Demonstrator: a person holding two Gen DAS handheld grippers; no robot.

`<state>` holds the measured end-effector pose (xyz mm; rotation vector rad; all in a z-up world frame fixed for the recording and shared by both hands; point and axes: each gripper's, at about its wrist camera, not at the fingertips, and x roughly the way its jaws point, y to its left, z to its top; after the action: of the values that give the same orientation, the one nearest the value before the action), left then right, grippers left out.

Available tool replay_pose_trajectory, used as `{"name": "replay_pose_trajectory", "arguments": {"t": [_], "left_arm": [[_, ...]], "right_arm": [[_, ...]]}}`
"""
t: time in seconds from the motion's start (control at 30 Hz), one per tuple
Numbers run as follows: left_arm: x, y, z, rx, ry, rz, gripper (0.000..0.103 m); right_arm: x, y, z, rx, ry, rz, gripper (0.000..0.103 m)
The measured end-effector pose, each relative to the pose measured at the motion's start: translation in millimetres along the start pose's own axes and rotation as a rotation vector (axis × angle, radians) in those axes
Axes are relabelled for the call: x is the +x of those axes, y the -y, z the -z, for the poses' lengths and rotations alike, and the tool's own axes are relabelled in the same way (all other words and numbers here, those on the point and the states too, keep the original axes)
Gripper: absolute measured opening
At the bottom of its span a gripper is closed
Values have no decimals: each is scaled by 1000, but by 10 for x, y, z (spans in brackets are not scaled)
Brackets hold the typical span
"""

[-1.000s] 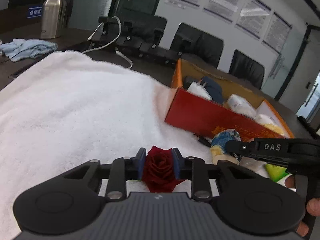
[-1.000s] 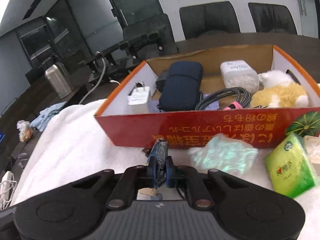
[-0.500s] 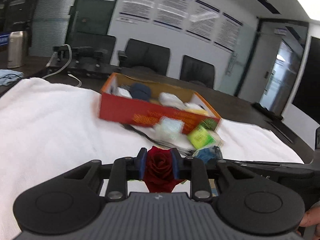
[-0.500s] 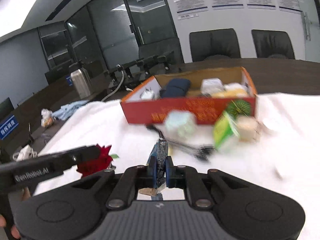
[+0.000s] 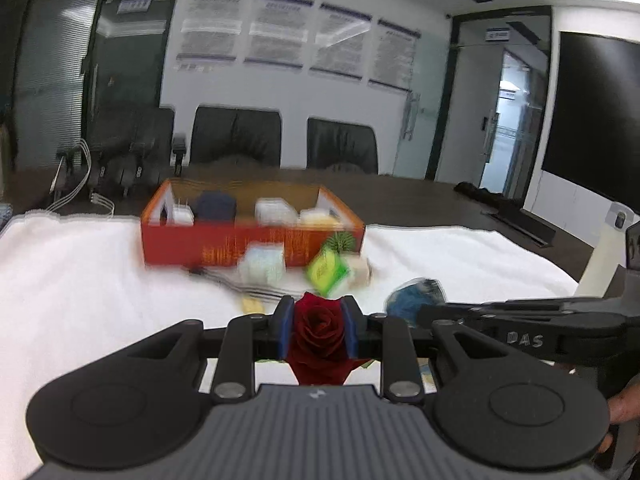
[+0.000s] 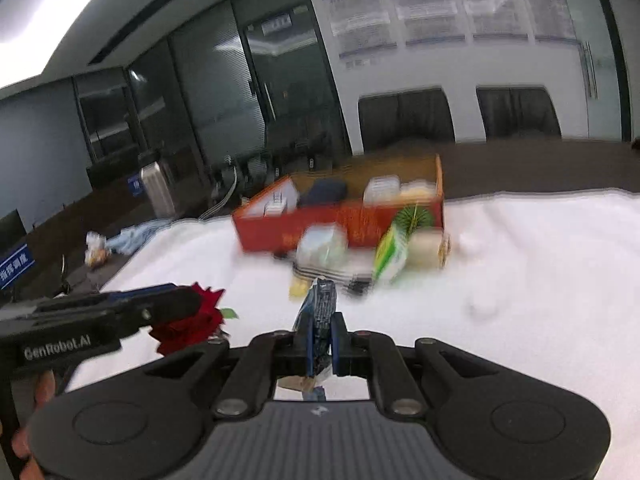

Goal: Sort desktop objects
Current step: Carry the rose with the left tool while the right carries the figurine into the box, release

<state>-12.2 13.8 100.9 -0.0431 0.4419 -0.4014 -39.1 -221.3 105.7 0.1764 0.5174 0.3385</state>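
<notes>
My left gripper (image 5: 319,320) is shut on a red rose (image 5: 319,330), held above the white towel (image 5: 80,300). It also shows in the right wrist view (image 6: 188,304), at the left, with the rose (image 6: 192,326). My right gripper (image 6: 320,334) is shut on a blue crinkly packet (image 6: 320,308); the packet shows in the left wrist view (image 5: 412,300). An orange-red cardboard box (image 5: 224,246) with several items inside stands further off; it also shows in the right wrist view (image 6: 280,232).
In front of the box lie a pale packet (image 5: 262,266), a green tissue pack (image 5: 326,270), a dark cable (image 5: 240,286) and a cream block (image 6: 426,246). A steel flask (image 6: 158,192) and a blue cloth (image 6: 132,236) sit left of the towel. Black chairs stand behind.
Both grippers have pulled back and up from the box, which now looks smaller and further away. Each keeps its hold, the rose and the blue packet. The view is motion-blurred.
</notes>
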Motion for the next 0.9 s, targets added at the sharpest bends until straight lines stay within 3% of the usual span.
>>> {"name": "replay_pose_trajectory", "arguments": {"t": [0.13,0.23,0.4,0.57,0.7,0.87,0.9], "left_arm": [[247,-137,-508,40,28,-7,26],[665,-283,-930,9,-12,-4,26],[1591,-468,-1445,21,-54,-85,26],[2616,-686,-1579,33,-132,-129,26],[3314,-859,-1540,69,-223,-174,27],[3744,-994,-1405,103,-280,-201,29],[3797,-1024,-1383,83,-296,-207,35]], "right_arm": [[38,125,-438,-34,92,31,8],[212,260,-870,-31,159,44,8],[874,500,-1609,-1,157,106,8],[1920,626,-2078,-88,43,215,8],[2808,755,-2200,-136,-84,286,8],[3525,982,-2211,-100,-200,280,8],[3607,1022,-2206,-81,-225,264,8]]}}
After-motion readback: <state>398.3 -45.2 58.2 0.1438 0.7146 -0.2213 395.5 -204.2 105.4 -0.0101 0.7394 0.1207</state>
